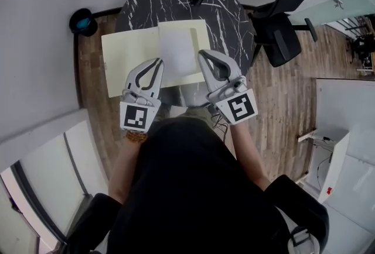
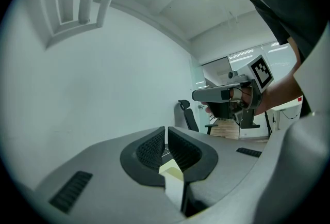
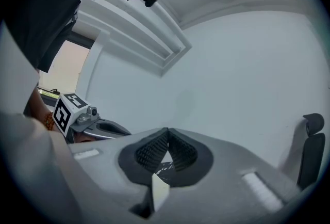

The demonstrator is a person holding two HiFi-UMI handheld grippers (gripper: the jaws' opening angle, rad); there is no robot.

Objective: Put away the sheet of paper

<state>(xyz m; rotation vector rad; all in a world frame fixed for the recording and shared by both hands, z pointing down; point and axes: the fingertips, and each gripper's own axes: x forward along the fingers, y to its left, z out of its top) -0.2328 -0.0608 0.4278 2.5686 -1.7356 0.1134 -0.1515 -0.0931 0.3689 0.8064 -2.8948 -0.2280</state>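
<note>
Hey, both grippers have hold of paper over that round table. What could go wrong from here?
1. The left gripper and right gripper hold the yellow sheet only by thin edges between their fingers, so uneven pulling could tear or crease it.
2. The white paper seems to lie loose on top and may slide off if the sheet tilts.

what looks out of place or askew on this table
The yellow paper lies slightly askew and hangs past the round table's left edge. The left tongs and right tongs are both shut on it. Nothing looks spilled or torn.
</note>
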